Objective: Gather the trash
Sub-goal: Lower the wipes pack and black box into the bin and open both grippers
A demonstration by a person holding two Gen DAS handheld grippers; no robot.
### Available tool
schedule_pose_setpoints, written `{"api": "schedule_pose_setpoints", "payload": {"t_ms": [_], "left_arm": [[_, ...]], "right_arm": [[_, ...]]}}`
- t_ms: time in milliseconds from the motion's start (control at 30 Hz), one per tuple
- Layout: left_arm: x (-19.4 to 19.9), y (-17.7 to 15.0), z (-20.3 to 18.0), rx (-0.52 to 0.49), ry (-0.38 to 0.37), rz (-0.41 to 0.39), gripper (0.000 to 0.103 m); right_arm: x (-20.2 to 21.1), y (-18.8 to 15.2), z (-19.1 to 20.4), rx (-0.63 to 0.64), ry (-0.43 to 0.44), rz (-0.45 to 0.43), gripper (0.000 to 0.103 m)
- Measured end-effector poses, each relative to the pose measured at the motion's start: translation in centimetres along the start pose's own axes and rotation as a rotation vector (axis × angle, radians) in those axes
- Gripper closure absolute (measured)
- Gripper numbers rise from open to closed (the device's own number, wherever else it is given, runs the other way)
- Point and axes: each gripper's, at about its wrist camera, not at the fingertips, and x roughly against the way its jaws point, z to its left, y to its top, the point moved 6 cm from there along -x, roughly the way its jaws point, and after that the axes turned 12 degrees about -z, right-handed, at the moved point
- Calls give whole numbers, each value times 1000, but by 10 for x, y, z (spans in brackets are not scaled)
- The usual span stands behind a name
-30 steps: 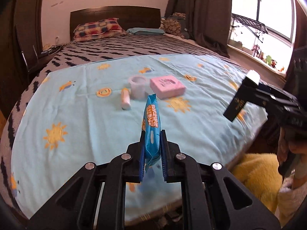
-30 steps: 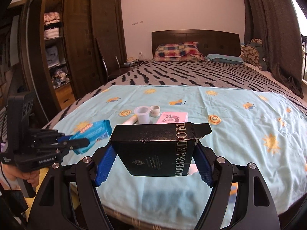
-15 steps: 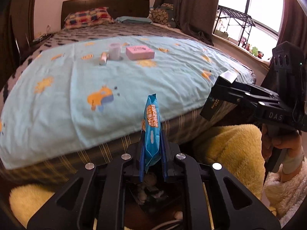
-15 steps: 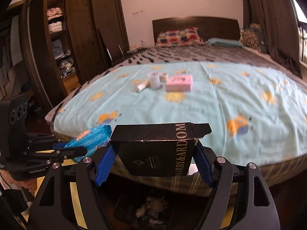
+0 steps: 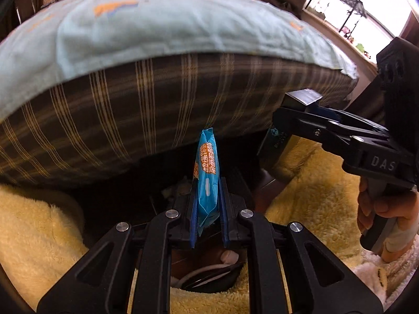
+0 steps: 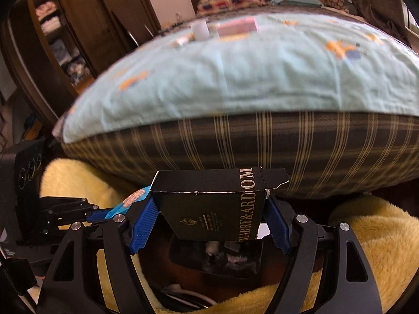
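Observation:
My left gripper point(image 5: 208, 198) is shut on a blue snack wrapper point(image 5: 207, 167) that stands upright between its pads; the wrapper also shows in the right wrist view point(image 6: 131, 200). My right gripper point(image 6: 210, 217) is shut on a black carton point(image 6: 212, 204) with gold lettering; the carton also shows in the left wrist view point(image 5: 280, 136). Both grippers hang low in front of the bed's foot. Below the carton a dark bin point(image 6: 217, 256) holds some scraps. A pink box point(image 6: 237, 27) and a white cup point(image 6: 199, 28) lie far back on the bed.
The bed's plaid side point(image 5: 157, 99) under a light blue sheet point(image 6: 235, 68) fills the view ahead. Yellow fluffy fabric point(image 5: 314, 196) lies on both sides of the bin. A dark wardrobe point(image 6: 65, 39) stands at the left. A white cable point(image 5: 204, 272) lies below the left gripper.
Both grippers have dropped from above the bed to below its edge, with the wrapper and the carton still held. The bin has come closer under them.

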Motion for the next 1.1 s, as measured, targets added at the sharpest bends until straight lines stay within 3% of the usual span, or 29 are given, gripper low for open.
{"api": "schedule_pose_setpoints", "payload": {"t_ms": [433,733,900,1100], "left_arm": [[-54,-28,18,54,35,135,90],[-62,-36,19,70,33,149,87],[-56,-31,30,77,48,134,70],[-39,-18,34,65,85,92,50]], "right_arm": [[-52,-47,-22,-82,-17,170,28],[-60,-48,-22,-105,-11,171,26],[-56,-38,-26,-111,-19,161,13],[-40,-24,-35,-123,-18,134,12]]}}
